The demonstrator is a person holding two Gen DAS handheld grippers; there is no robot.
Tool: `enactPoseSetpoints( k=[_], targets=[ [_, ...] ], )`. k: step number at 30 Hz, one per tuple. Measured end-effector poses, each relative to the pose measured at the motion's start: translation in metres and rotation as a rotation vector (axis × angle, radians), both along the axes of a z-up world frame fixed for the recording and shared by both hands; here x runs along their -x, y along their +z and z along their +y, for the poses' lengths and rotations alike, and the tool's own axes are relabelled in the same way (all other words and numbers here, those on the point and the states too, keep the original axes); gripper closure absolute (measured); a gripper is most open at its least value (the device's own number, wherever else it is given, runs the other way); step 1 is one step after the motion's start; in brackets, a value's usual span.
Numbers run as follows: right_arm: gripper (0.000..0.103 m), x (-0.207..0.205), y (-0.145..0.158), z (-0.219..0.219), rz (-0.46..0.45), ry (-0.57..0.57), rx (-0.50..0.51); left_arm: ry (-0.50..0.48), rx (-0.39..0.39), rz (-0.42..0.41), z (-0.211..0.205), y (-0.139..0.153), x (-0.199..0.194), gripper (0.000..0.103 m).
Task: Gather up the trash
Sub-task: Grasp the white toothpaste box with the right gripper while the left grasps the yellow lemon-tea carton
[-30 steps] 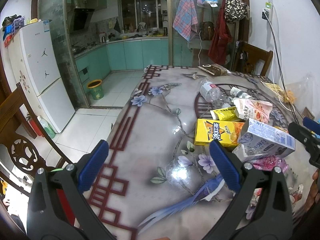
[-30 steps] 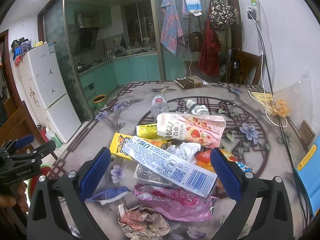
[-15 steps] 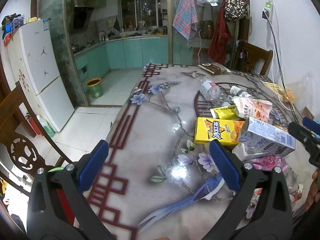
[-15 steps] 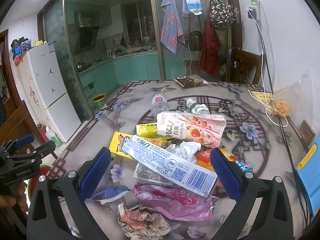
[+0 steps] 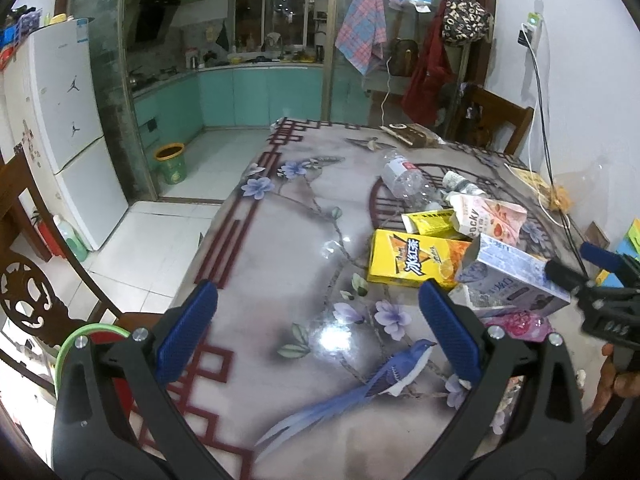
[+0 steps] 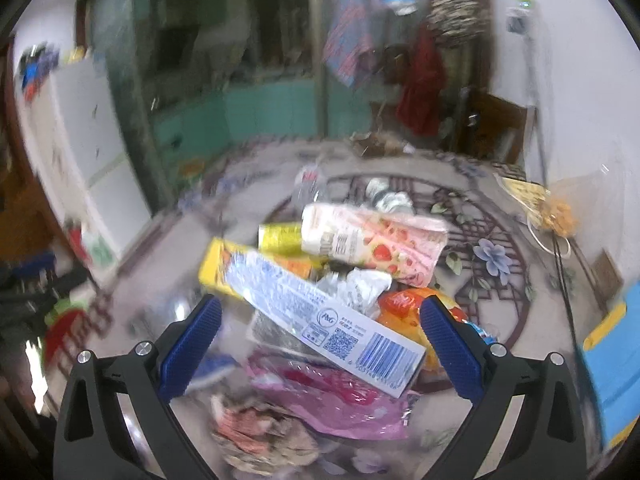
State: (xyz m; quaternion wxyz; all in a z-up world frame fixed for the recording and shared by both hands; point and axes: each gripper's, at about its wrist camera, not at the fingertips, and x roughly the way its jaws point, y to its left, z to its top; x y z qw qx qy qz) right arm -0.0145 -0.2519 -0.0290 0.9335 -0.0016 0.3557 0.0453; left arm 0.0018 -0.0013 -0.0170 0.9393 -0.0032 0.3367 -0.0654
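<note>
Left wrist view is looking down a long worktop (image 5: 280,248) covered in a glossy cloth printed with lilac flowers, a blue bird and a dark red fretwork border. Beyond it, a white fridge (image 5: 68,128) is standing by a glass partition, with teal kitchen cabinets (image 5: 256,96) behind, a yellow-rimmed green bin (image 5: 171,162) on the tiled floor, and a plaid cloth (image 5: 362,36) and a red garment (image 5: 426,84) hanging by the wall. The left gripper (image 5: 318,334) is hovering over bare cloth, its blue fingers (image 5: 186,338) spread wide and holding nothing.

The trash is lying heaped on the worktop's right half. A yellow drink carton (image 5: 412,258) printed with Chinese characters is lying flat, and a pink Pocky box (image 5: 486,218) is resting just behind it. A clear plastic bottle (image 5: 404,178) is lying on its side farther back. The long white and blue box (image 6: 320,312), carrying a P&G mark, a QR code and a barcode, is slanting across the heap.

Right wrist view is blurring heavily. The right gripper (image 6: 320,342) is hanging just above the heap with its fingers (image 6: 448,346) wide apart, gripping nothing, the long box and a pink wrapper (image 6: 332,400) between them.
</note>
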Motion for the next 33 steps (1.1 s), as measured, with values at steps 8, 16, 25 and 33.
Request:
enactPoseSetpoints(
  k=[8, 16, 25, 33],
  targets=[
    [0.010, -0.049, -0.048, 0.028, 0.202, 0.192, 0.336, -0.065, -0.046, -0.002, -0.008, -0.007, -0.004, 0.004],
    [0.067, -0.044, -0.027, -0.018, 0.195, 0.173, 0.064, -0.267, -0.196, -0.008, -0.047, -0.013, -0.034, 0.006],
    [0.067, -0.041, 0.003, -0.076, 0.147, 0.037, -0.184, -0.749, -0.520, 0.057, -0.138, -0.052, -0.093, 0.006],
    [0.066, -0.044, 0.001, -0.087, 0.154, 0.025, -0.261, -0.895, -0.611, 0.247, -0.165, -0.098, -0.124, 0.010]
  ],
)
